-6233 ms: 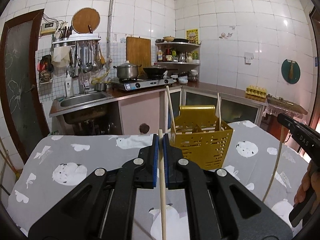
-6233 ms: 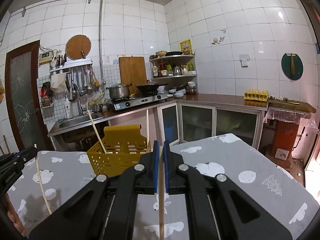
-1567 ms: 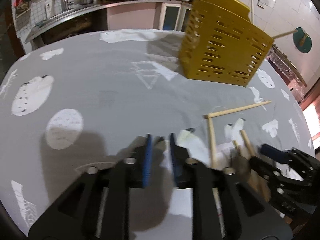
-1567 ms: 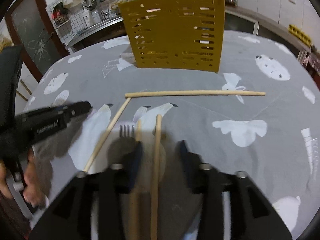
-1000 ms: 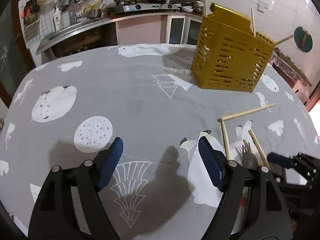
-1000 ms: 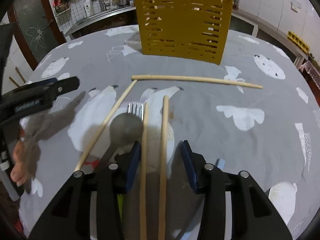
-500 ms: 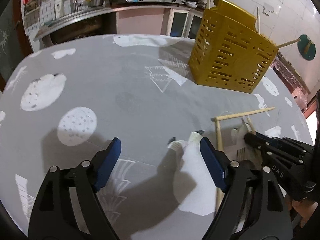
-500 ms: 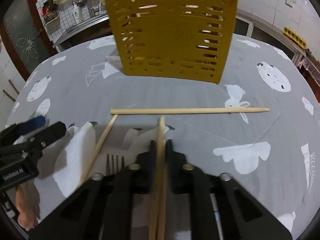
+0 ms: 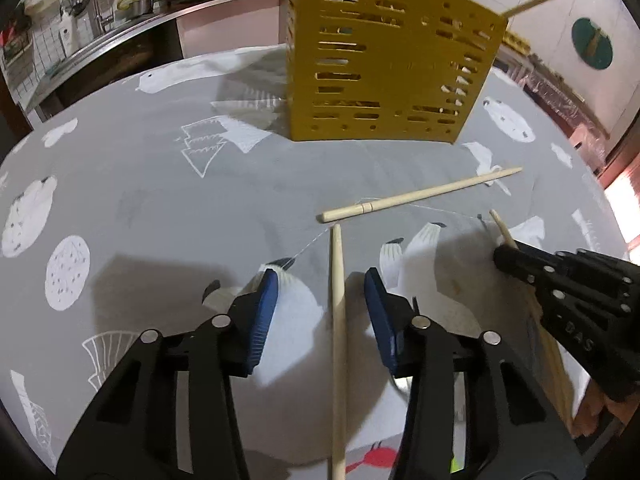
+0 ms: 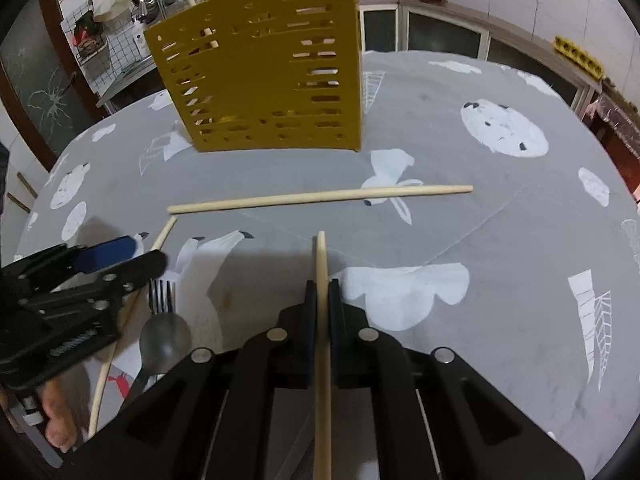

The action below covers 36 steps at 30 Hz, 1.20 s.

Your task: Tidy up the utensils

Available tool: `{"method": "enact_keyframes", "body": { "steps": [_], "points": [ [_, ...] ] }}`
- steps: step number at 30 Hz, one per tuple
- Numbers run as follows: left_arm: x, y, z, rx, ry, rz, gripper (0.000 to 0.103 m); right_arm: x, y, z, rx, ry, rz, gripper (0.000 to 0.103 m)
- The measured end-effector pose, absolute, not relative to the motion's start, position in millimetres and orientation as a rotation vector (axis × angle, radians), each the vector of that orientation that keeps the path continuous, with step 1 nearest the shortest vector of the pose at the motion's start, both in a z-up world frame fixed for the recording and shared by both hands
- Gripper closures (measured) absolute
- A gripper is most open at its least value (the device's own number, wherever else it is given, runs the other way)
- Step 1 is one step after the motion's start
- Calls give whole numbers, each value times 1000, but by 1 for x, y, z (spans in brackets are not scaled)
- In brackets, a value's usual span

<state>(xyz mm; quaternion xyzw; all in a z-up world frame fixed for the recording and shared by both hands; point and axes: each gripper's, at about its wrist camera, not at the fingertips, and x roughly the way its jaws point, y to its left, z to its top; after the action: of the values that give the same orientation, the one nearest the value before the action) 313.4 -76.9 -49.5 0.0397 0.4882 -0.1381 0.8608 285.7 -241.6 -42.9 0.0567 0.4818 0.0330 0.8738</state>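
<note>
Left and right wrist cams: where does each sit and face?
Left wrist: on left hand-held gripper, angled down at cloth; open jaws straddle a chopstick; right hand-held gripper at right.
Right wrist: on right hand-held gripper, shut on a chopstick; left hand-held gripper and a hand at left.
Shared: yellow rack, crosswise chopstick.

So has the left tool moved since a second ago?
Yes. The left tool slid right, toward the chopstick now between its closing fingers, nearer the yellow basket.
</note>
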Motion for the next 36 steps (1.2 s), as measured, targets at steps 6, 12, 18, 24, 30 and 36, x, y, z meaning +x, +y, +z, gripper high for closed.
{"method": "enact_keyframes", "body": {
  "steps": [6,12,18,24,30,36],
  "points": [
    [324,-70,-48,67,1069,-278,83,287,-239,-40,111,1049,78,96],
    [326,-78,-49,88,1085,-288,96,290,-240,-43,112,1085,70,97],
    [323,-75,-48,64,1077,-291,99,289,-244,-36,126,1044,48,97],
    [307,-60,-30,27,987,-280,99,268,-244,-4,158,882,54,97],
    [276,-42,13,-4,783,-259,99,246,-245,32,169,680,71,97],
    [251,-27,52,-44,590,-237,99,229,-251,61,170,499,56,97]
  ]
}}
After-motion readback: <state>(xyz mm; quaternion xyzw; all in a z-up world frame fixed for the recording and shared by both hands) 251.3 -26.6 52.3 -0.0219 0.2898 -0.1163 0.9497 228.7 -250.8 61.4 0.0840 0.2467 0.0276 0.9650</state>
